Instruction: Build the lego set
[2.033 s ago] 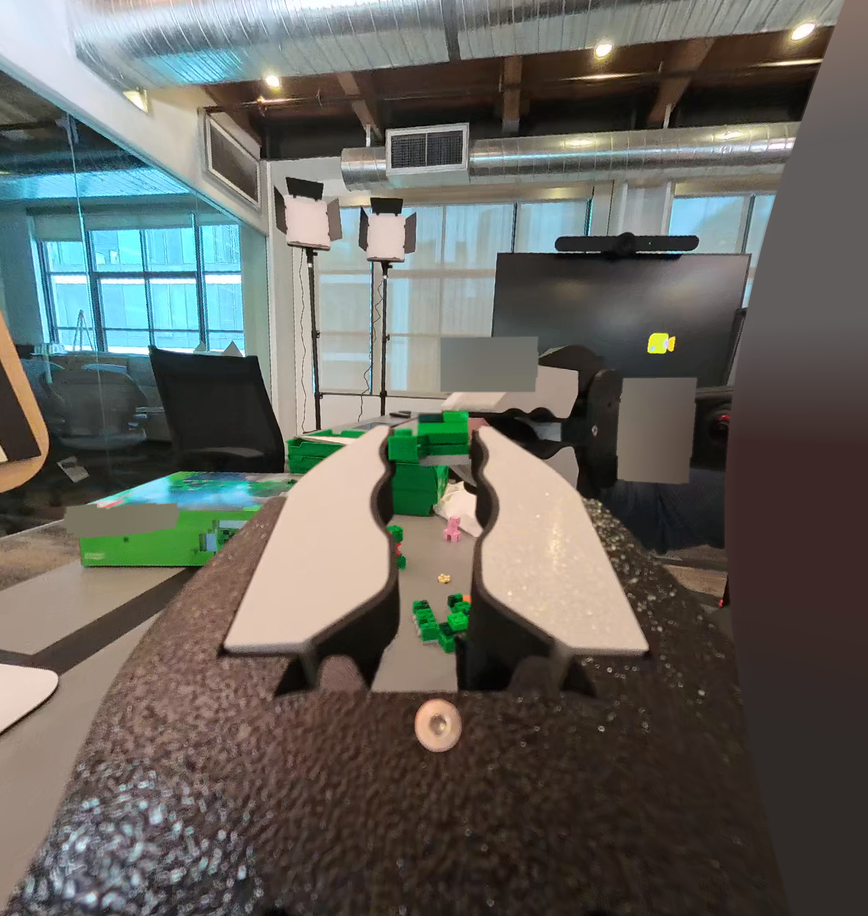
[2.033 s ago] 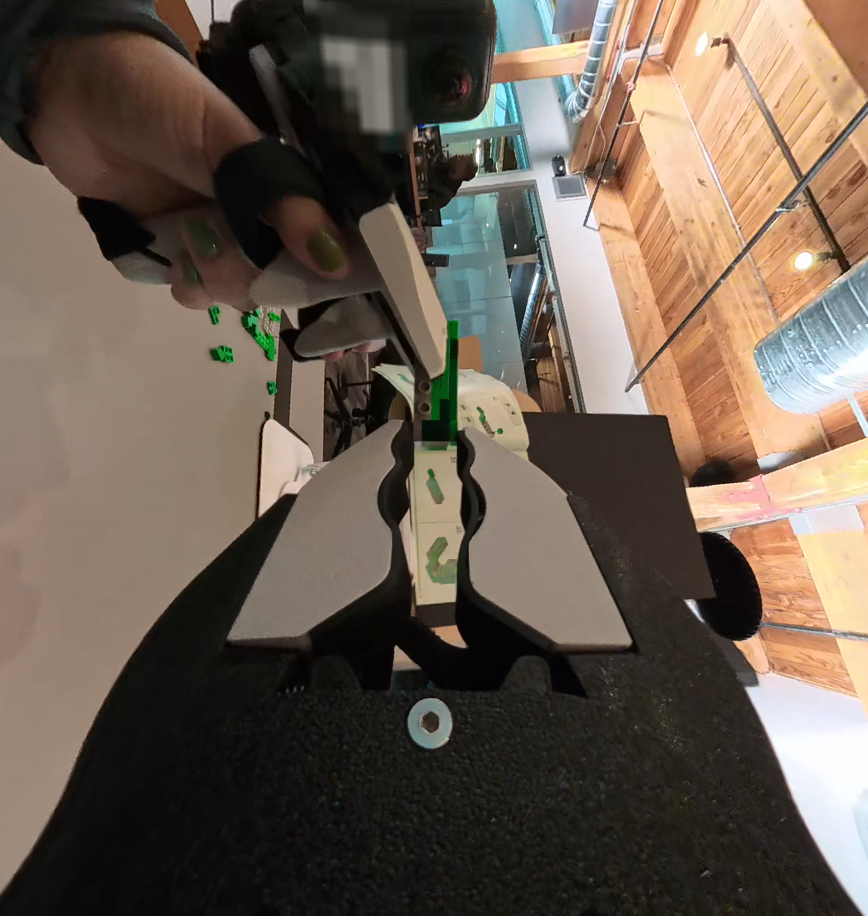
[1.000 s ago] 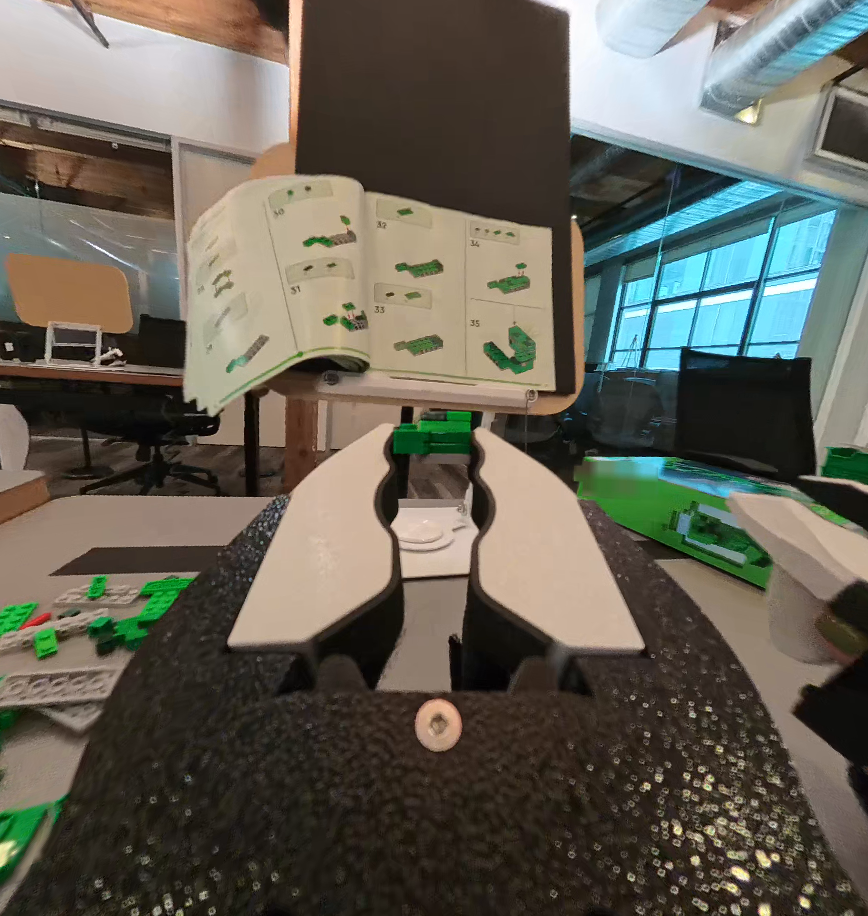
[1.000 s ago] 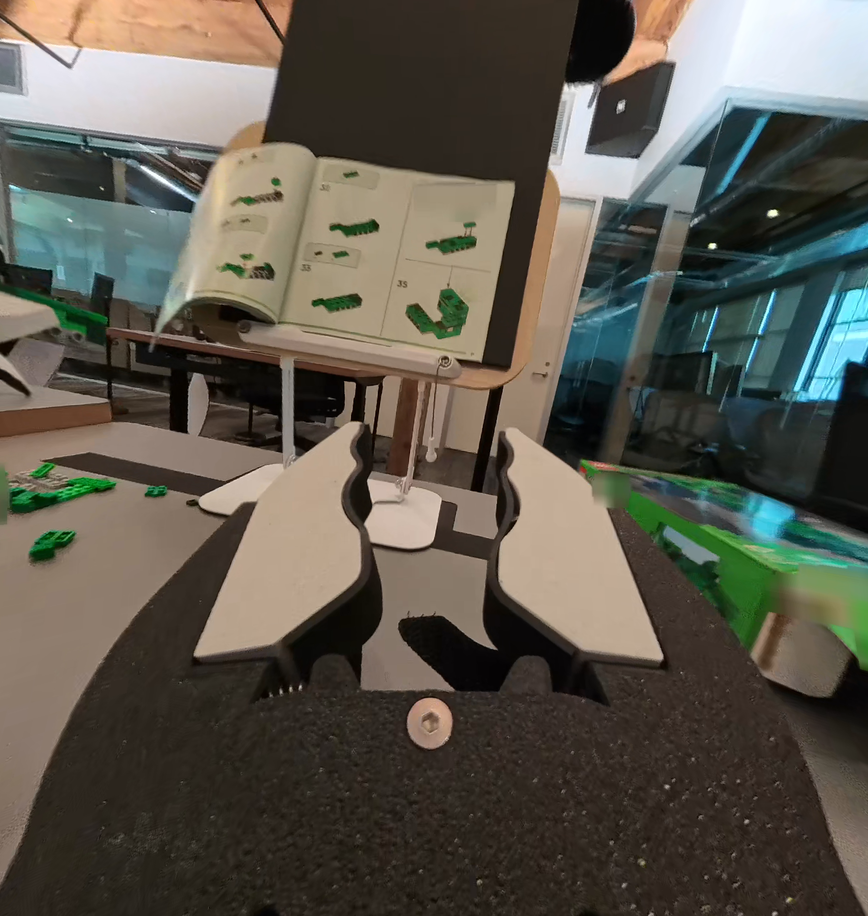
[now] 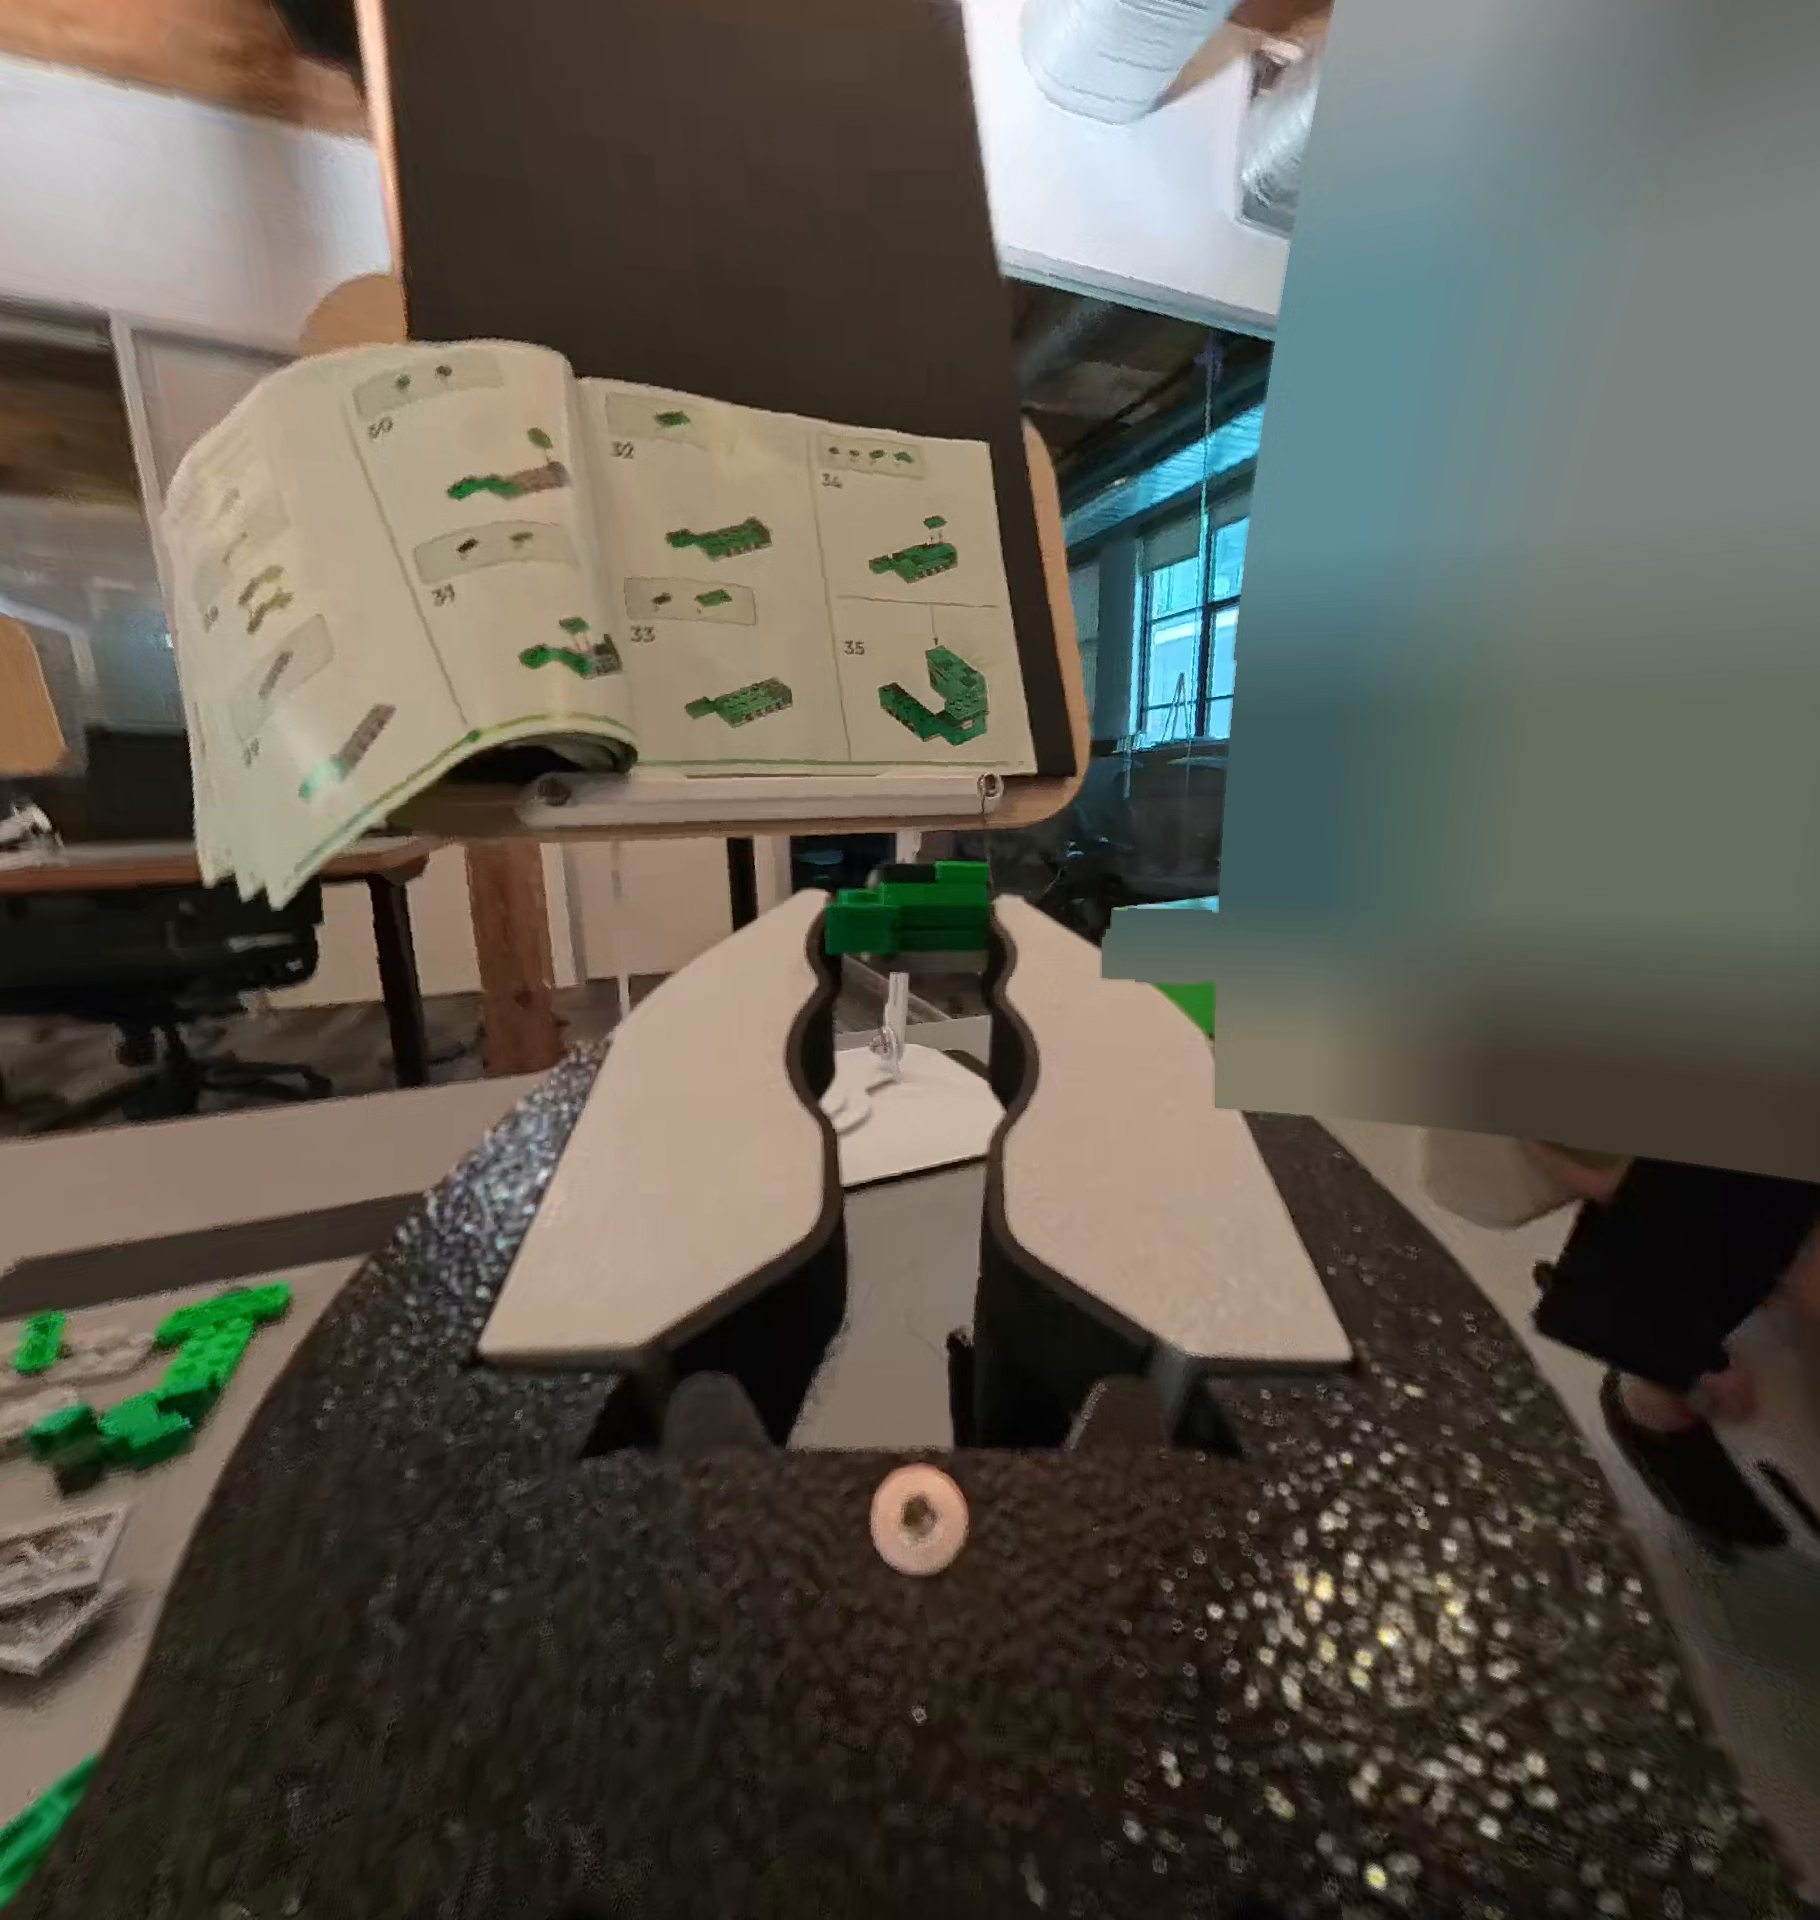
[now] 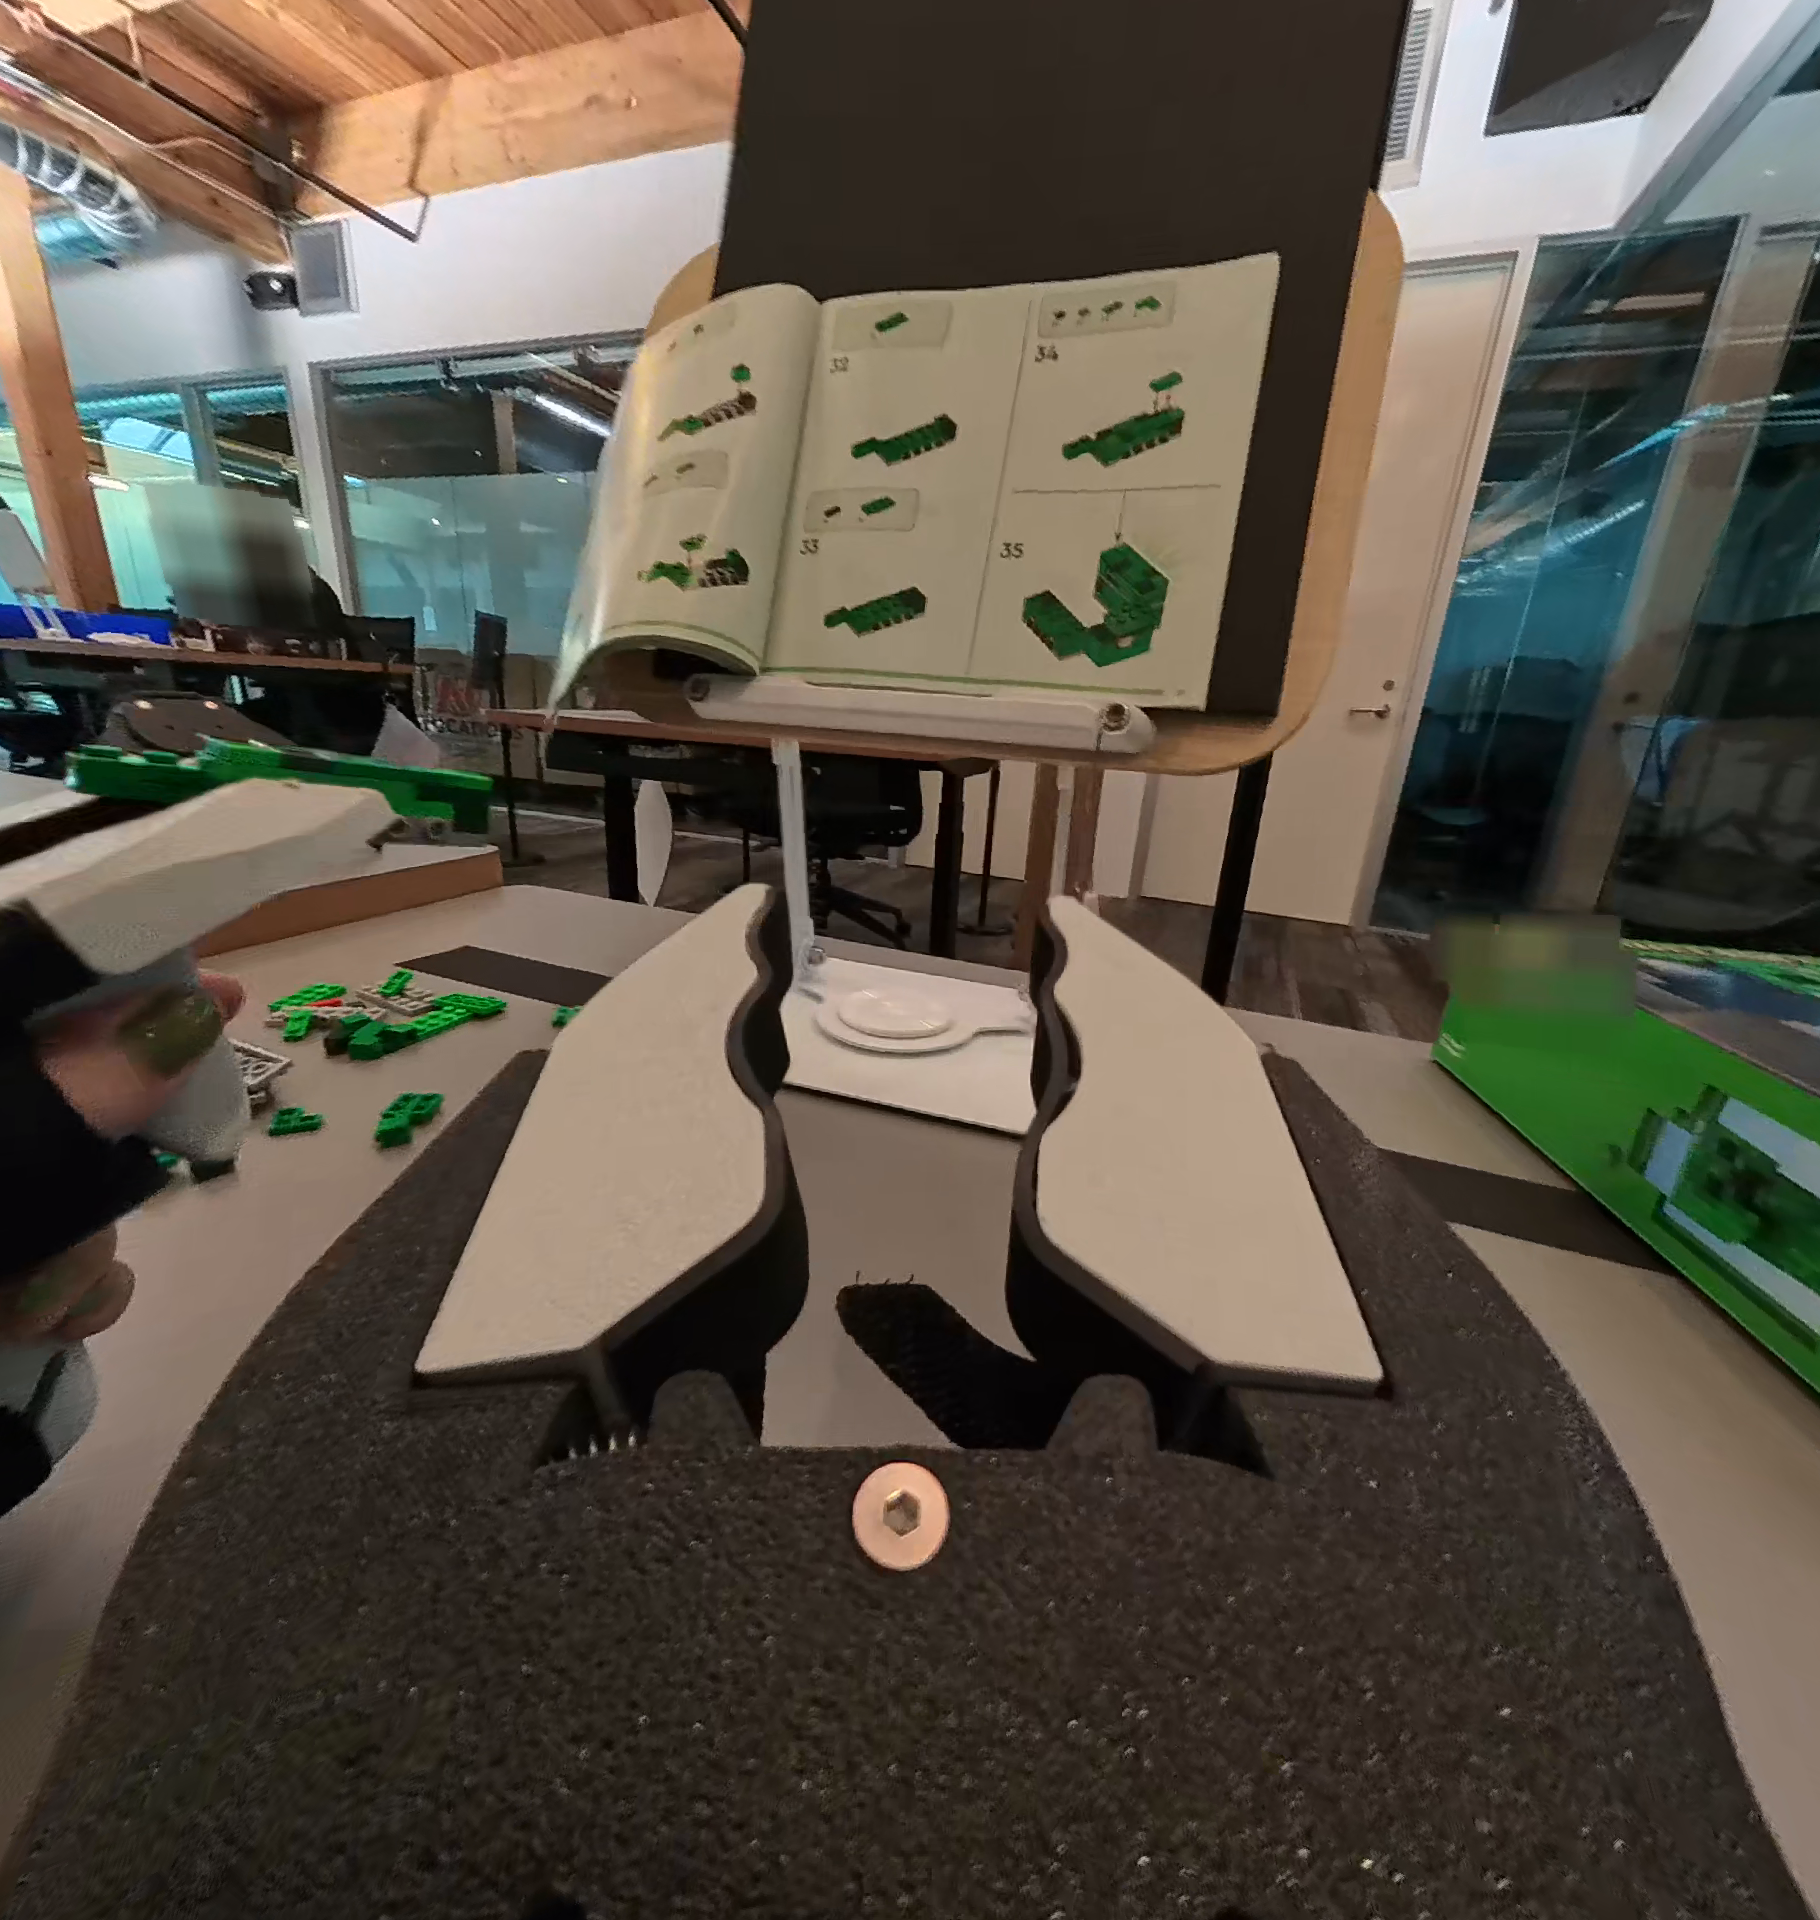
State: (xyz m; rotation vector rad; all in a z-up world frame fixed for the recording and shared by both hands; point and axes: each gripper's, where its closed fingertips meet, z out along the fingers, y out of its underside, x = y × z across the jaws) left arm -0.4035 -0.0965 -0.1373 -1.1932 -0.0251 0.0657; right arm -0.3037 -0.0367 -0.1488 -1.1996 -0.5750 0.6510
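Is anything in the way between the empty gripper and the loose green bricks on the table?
Nothing visible blocks it. The right gripper is open and empty; the loose green bricks lie to its left, with bare table between.

The room is bright with daylight from the windows [image 5: 1192, 634]. Both pictures bend at the edges. The left one is blurry. Tiny shiny dots sparkle on the black claw body [image 5: 1405, 1621].

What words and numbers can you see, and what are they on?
I don't read writing out; these things carry it.
Instruction booklet: small step numbers beside the drawings.
Green box: label blurred over.
Sign behind the far desk: partly hidden.
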